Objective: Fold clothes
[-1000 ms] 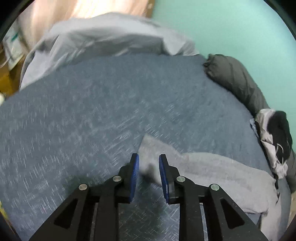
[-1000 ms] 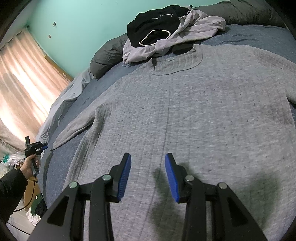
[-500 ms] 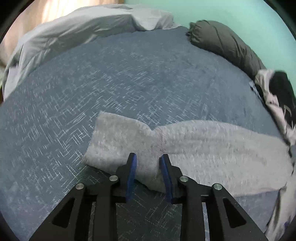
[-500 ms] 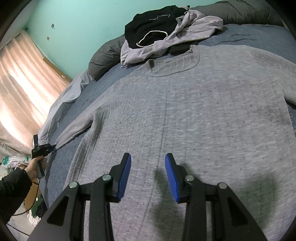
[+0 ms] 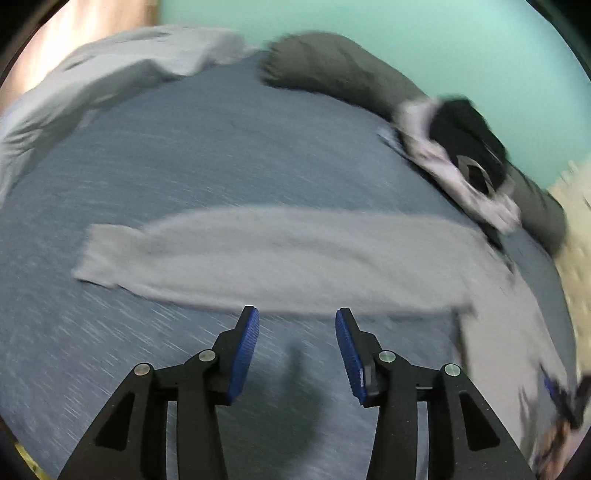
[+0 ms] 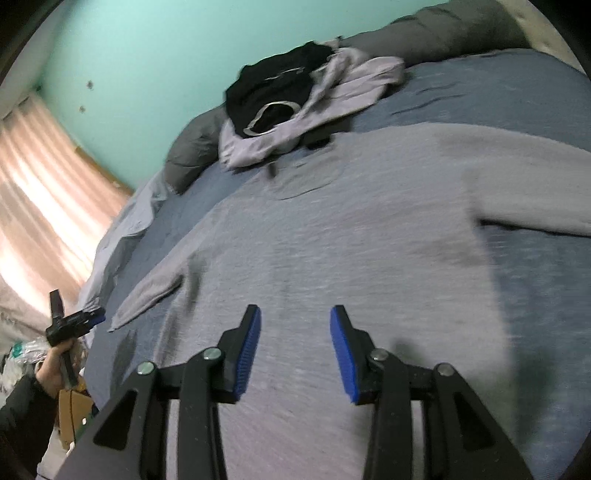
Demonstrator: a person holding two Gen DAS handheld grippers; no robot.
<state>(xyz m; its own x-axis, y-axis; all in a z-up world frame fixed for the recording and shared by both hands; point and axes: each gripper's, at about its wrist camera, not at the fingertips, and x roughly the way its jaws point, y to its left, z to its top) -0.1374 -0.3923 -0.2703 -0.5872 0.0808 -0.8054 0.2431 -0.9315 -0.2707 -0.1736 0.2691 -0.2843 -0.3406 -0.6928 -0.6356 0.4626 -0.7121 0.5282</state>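
A grey long-sleeved sweater [image 6: 351, 258] lies spread flat, front up, on a blue bedspread [image 6: 498, 85]. Its left sleeve [image 5: 277, 258] stretches across the left wrist view, cuff at the left. My left gripper [image 5: 297, 325] is open and empty, just short of the sleeve's near edge, above the bedspread [image 5: 221, 155]. My right gripper [image 6: 295, 325] is open and empty over the sweater's lower body. The left gripper also shows in the right wrist view [image 6: 75, 325], held in a hand beyond the cuff. Both views are motion-blurred.
A pile of black and pale lilac clothes [image 6: 295, 99] lies by the sweater's collar, against dark grey pillows [image 6: 443, 33]. A light grey duvet [image 5: 110, 74] is bunched at the bed's far edge. A teal wall and pink curtains [image 6: 44, 192] stand behind.
My left gripper has let go of the sleeve cuff, opened wide and drawn back, so the whole sleeve now shows lying flat. My right gripper has shifted slightly over the sweater's body.
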